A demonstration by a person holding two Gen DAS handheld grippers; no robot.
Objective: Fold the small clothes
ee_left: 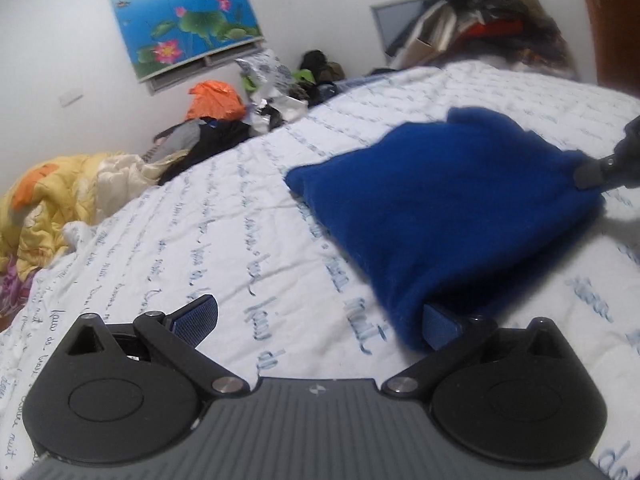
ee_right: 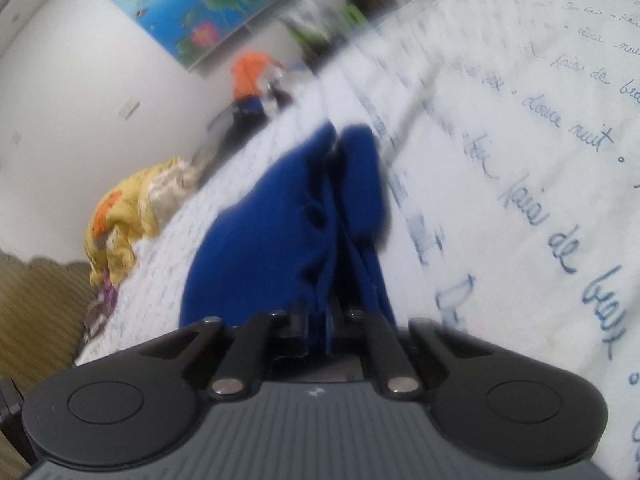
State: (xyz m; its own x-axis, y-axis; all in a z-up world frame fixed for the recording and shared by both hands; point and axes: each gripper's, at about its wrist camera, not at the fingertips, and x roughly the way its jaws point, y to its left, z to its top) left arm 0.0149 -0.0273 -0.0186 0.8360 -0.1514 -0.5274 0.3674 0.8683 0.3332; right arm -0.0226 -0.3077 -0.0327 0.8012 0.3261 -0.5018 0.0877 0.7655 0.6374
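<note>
A fuzzy blue garment (ee_left: 440,200) lies in a loose fold on the white bedspread (ee_left: 240,220) with blue script. My left gripper (ee_left: 316,320) is open wide just in front of it. Its left finger (ee_left: 196,320) hangs over bare sheet, and its right finger (ee_left: 438,326) is tucked against the garment's near corner. At the far right of the left wrist view, my right gripper (ee_left: 592,174) pinches the garment's right edge. In the right wrist view the right gripper (ee_right: 334,280) is shut on bunched blue garment (ee_right: 260,240), which hides the fingertips.
A crumpled yellow quilt (ee_left: 60,200) sits at the bed's left edge. Dark clothes and an orange bag (ee_left: 214,100) are piled along the far side, under a lotus poster (ee_left: 180,12). A heap of clothes (ee_left: 480,20) rises at the back right. Wood floor (ee_right: 36,312) shows left of the bed.
</note>
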